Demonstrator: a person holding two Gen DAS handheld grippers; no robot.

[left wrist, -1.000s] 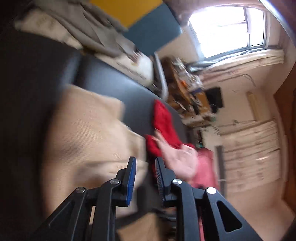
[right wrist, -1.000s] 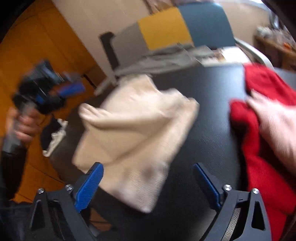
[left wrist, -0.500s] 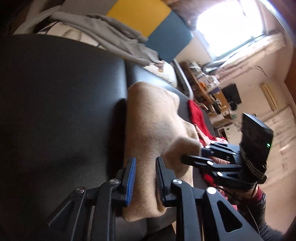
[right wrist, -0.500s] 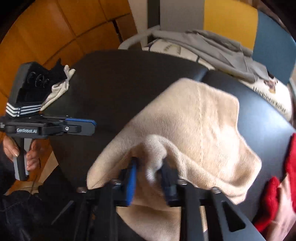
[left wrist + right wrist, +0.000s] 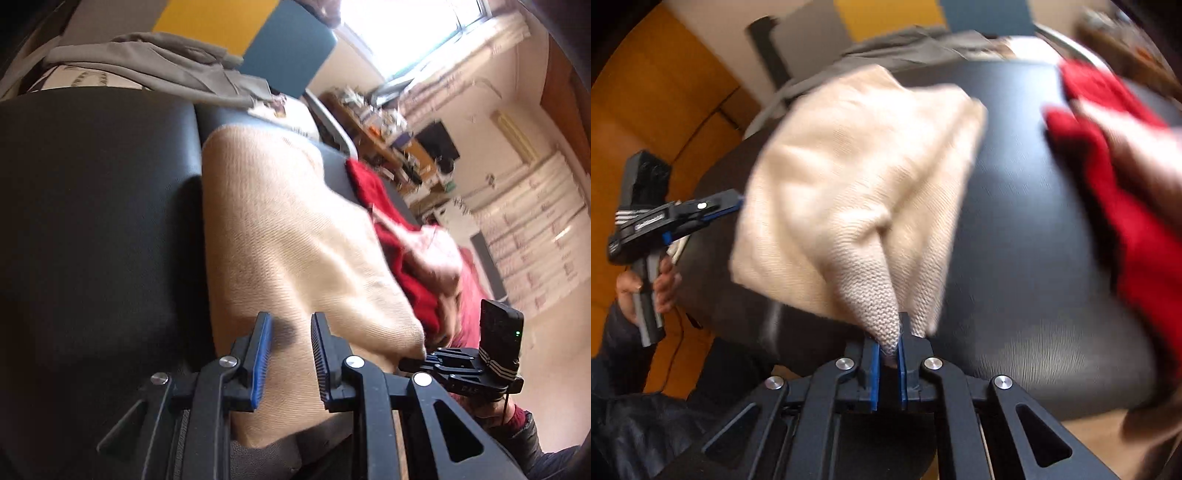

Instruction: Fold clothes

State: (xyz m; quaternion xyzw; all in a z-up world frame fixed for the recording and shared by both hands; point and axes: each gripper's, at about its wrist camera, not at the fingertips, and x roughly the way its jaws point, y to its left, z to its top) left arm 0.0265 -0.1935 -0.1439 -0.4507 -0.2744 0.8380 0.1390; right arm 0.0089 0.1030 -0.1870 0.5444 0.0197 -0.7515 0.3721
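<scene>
Cream knitted sweater (image 5: 857,192) lies bunched on the black padded counter (image 5: 1027,295), ahead of both tools. The right hand-held gripper (image 5: 888,350) pinches a near corner of it, pulling the knit into a peak. The left hand-held gripper (image 5: 290,354) hovers over the sweater's near edge, narrowly parted, gripping nothing. Beyond, to the right, a bare hand (image 5: 436,258) presses a red knitted garment (image 5: 1123,206).

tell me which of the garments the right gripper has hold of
The cream knit sweater; the right gripper pinches its corner. The red garment and grey one lie apart.
</scene>
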